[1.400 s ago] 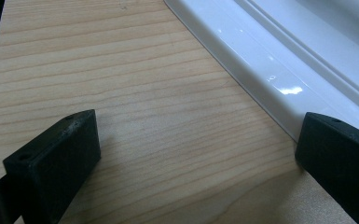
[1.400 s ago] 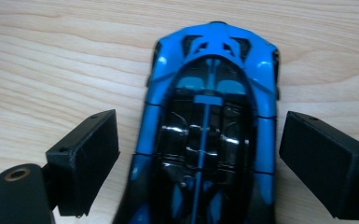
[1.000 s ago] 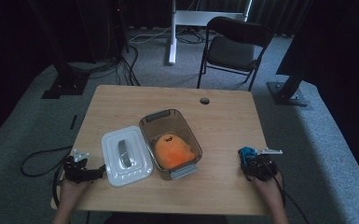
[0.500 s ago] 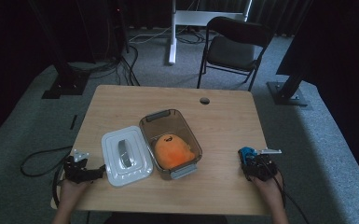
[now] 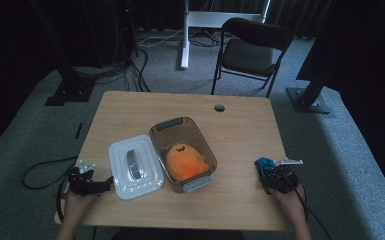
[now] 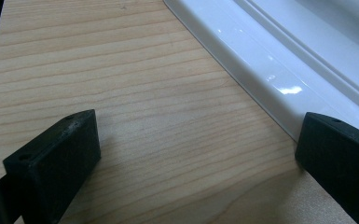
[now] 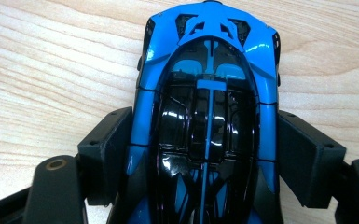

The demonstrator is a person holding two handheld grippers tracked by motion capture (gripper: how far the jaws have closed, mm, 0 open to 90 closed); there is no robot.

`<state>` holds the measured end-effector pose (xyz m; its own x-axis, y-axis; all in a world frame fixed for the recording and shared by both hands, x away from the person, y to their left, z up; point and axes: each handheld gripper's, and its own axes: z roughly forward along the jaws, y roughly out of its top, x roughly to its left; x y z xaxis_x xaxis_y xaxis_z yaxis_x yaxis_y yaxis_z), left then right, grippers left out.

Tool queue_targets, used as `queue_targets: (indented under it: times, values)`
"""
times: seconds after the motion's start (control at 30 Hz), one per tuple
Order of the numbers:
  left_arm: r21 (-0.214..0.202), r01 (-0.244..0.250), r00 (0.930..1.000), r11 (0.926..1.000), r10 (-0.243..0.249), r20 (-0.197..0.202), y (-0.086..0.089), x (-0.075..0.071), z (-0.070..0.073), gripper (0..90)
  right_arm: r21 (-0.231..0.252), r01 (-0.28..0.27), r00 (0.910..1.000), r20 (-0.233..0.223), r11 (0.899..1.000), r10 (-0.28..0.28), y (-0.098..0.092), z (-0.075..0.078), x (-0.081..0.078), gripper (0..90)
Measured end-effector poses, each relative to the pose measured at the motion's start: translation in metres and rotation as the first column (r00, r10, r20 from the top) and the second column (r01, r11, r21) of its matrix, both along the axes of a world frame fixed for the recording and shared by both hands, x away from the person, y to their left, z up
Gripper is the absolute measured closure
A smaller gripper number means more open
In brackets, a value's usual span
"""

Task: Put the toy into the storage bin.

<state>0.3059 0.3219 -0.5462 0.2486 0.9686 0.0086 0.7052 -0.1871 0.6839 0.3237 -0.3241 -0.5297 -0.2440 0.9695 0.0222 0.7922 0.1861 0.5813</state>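
On the table (image 5: pixel 130 107): everything sits toward the person's edge, largest first.
Clear box (image 5: pixel 182 152): open, mid-table, an orange plush (image 5: pixel 184 161) lying inside.
White lid (image 5: pixel 135 166): flat on the wood, touching the box's left side.
Blue toy car (image 7: pixel 207 112): near the right front corner, just beside the person's hand; the high view gives a small blue shape, the right gripper view shows its black roof running up between the jaws.
Right gripper (image 7: pixel 205 154): jaws have just been closing, pads now against both flanks of the car.
Left gripper (image 6: pixel 196 154): jaws wide apart over bare wood, one pad at the lid's rim.
Since a second ago: box, lid and both hands lie unchanged.
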Motion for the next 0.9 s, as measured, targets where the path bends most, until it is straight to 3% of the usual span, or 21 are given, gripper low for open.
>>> queue_targets:
  times: [0.27, 0.53, 0.9]
  values:
    - [0.000, 0.001, 1.0000, 1.0000, -0.001, 0.000, 0.000, 0.000, 0.000, 0.3, 0.026, -0.011, 0.9999, -0.003, 1.000, 0.011, 0.000, 0.005, -0.001, 25.1]
    - [0.000, 0.000, 1.0000, 1.0000, 0.000, 0.000, 0.000, 0.000, 0.000, 0.3, 0.035, -0.030, 0.9993, 0.021, 0.999, 0.029, 0.005, 0.017, -0.001, 25.1]
    - [-0.002, 0.000, 1.0000, 1.0000, 0.000, 0.001, 0.000, 0.000, 0.000, 0.3, 0.028, -0.041, 0.9984, 0.041, 0.999, 0.040, 0.007, 0.032, 0.000, 25.1]
